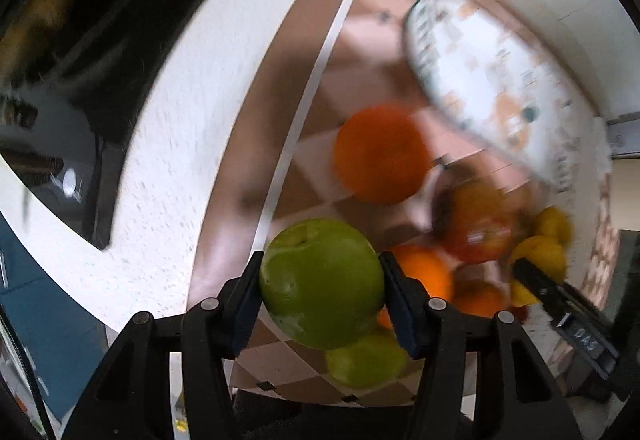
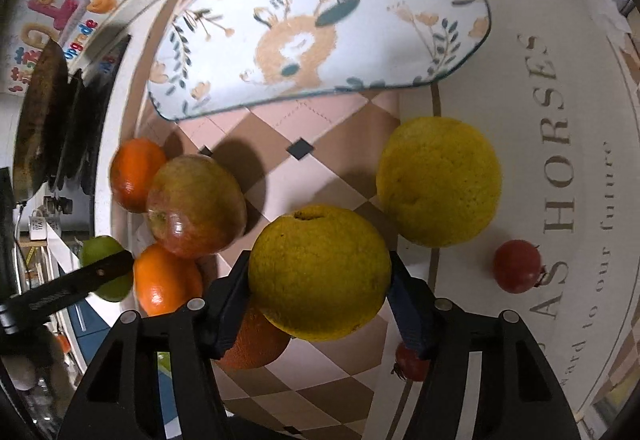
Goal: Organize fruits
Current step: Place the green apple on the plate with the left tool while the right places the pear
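Both hands are loaded mid-sort: the left gripper [image 1: 320,280] is clenched on a green apple [image 1: 322,282], held above the checkered cloth [image 1: 360,68], while the right gripper [image 2: 320,272] grips a yellow citrus fruit [image 2: 320,272] between its pads, also apparently lifted clear of the bench [image 2: 580,120].

The step in hand looks like the carry, with each fruit picked and awaiting a destination. The oval deer-print tray [image 2: 320,24], lying bare at the far side of the cloth, seems the likely target; the next move would call for swinging each fruit over its rim and lowering before letting go, since round fruit will roll if dropped.

Loose fruit crowds the route. In the right view a second yellow citrus [image 2: 440,180] sits just beside the held one, a red-green apple [image 2: 196,204] rests against two oranges [image 2: 138,180] [image 2: 166,280], and another orange [image 2: 256,344] lies under the gripper. Two small red fruits [image 2: 516,266] [image 2: 412,362] lie on the lettered mat. A second green apple [image 1: 366,362] shows below the left gripper. The two grippers work close together, so the arms could cross or bump over the pile.
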The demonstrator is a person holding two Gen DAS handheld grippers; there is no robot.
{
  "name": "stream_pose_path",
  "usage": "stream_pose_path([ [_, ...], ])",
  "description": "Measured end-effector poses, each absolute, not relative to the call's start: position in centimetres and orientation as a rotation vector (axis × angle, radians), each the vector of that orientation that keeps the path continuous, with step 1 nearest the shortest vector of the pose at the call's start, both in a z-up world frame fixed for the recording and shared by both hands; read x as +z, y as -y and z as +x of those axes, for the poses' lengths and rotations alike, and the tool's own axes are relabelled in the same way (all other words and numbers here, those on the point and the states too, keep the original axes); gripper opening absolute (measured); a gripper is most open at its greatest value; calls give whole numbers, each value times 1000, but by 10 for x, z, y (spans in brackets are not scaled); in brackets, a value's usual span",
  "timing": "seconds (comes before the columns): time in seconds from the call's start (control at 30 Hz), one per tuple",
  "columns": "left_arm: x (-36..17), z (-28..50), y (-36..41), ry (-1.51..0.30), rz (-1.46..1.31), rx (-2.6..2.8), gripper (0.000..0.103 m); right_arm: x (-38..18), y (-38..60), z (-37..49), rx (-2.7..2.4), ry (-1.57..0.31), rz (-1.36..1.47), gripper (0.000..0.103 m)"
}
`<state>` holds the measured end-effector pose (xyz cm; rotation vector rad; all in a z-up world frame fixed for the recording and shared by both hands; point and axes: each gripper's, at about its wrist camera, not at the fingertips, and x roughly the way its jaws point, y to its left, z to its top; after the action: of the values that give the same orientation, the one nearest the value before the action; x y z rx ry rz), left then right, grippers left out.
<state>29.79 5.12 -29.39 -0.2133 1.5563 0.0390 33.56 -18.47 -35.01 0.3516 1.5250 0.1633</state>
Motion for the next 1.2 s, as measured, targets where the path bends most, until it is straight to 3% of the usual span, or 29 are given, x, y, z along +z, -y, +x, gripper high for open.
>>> stream_pose_path([
  [0.1,-251,318,-32,-1478,-211,-18,53,-319,192,343,192,-1463,399,66],
  [0.23,-236,387,-9,-1451,-222,-96,53,-288,202,379,210,-1381,417,66],
  [0.57,-319,516,48,-1647,-227,-159,53,-327,210,497,141,-1430,355,66],
  [0.87,-351,532,58,-1737,-232,-168,53,-361,209,520,132,-1493,317,66],
  [1.2,-353,543,57,-1747,-207,-167,55,-359,214,526,120,-1514,280,67],
])
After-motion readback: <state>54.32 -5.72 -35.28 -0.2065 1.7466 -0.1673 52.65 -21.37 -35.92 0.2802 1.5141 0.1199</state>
